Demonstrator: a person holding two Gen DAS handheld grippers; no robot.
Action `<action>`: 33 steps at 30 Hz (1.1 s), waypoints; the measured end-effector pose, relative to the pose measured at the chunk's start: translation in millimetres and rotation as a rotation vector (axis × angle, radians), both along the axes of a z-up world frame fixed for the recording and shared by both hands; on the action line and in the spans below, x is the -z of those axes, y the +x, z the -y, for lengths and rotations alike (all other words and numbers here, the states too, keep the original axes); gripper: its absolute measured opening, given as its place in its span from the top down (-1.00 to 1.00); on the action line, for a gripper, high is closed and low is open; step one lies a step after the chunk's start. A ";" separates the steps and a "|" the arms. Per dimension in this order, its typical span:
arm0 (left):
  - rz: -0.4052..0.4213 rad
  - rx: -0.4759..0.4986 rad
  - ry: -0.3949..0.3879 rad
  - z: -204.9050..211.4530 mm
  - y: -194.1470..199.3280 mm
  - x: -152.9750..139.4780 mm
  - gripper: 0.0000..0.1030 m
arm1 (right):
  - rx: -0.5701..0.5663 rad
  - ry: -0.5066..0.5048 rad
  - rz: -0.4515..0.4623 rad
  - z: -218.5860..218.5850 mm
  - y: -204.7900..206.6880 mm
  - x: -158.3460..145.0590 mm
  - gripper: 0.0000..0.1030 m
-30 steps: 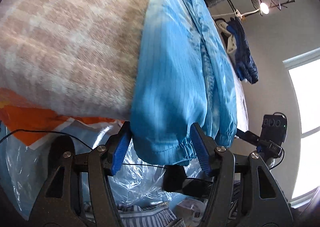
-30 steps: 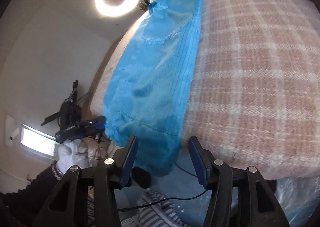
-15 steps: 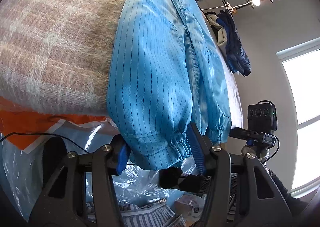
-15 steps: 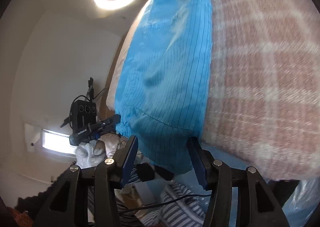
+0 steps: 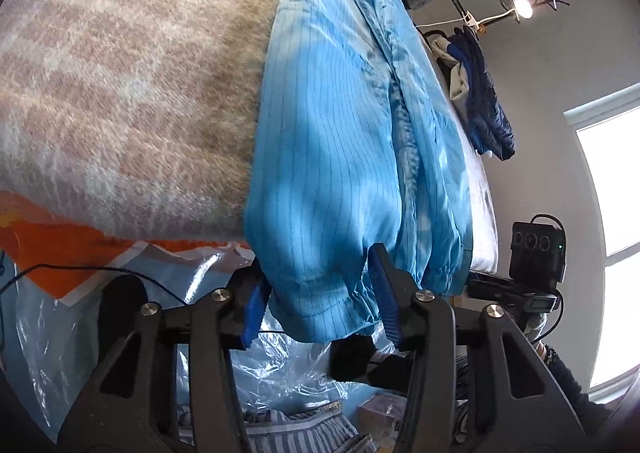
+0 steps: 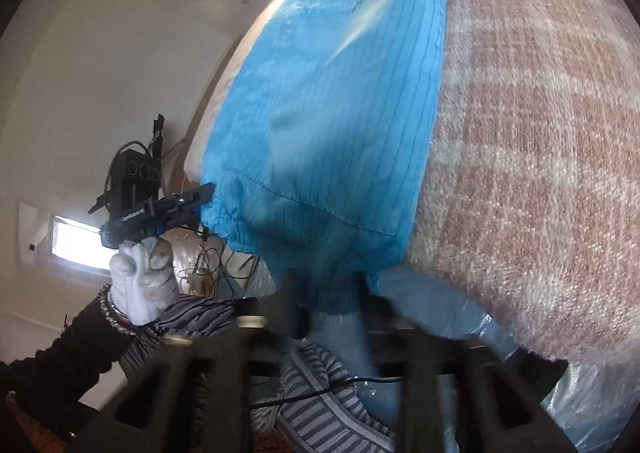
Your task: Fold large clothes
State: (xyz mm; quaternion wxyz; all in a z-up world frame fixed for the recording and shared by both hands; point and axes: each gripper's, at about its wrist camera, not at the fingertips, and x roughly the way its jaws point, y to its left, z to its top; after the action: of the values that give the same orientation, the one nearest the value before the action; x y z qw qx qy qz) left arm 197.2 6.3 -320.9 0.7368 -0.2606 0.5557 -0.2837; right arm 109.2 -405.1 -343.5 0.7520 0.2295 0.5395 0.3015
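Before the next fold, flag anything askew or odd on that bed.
The blue garment hangs over the near edge of the plaid blanket, its gathered cuff between the left gripper's pads. Its hem droops at the right gripper, blurred, jaws just opening. Clear plastic lies crumpled below. Nothing looks torn or spilled.

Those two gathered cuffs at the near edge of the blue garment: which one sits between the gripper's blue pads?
The larger, nearer cuff, hanging between the left gripper pads. The other cuff lies further right, outside them, beside the white mattress edge.
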 end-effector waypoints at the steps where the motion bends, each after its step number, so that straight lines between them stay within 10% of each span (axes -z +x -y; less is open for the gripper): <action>1: -0.002 -0.008 -0.011 -2.2 1.0 0.8 0.04 | 0.009 0.033 0.013 0.7 1.0 -3.4 -0.27; 4: -0.022 -0.021 -0.046 -3.3 2.5 7.5 0.04 | 0.020 0.092 -0.033 -0.8 8.8 4.3 -0.19; 6: -0.026 0.009 -0.054 2.2 2.3 9.0 0.16 | 0.012 0.077 -0.061 -8.9 11.8 14.0 0.50; 9: -0.006 0.058 -0.020 12.3 -1.2 1.4 0.67 | -0.001 0.048 -0.069 -19.0 9.9 18.3 0.97; 14: 0.005 0.018 -0.154 3.0 -14.5 -23.8 0.84 | -0.045 -0.005 0.014 -16.8 -4.3 -8.9 1.00; 19: -0.009 0.048 -0.087 20.1 -9.8 -15.9 0.89 | -0.039 -0.042 -0.028 -30.7 1.3 8.4 1.00; 33: -0.026 -0.036 -0.262 21.9 22.8 -77.4 0.90 | 0.012 0.158 0.064 -21.3 21.0 -55.7 1.00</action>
State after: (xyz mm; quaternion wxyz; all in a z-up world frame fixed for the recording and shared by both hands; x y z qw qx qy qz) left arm 220.0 -15.6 -243.5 0.6942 -0.3681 0.5185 -0.3373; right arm 130.2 -383.8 -287.8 0.7502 0.2814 0.4881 0.3460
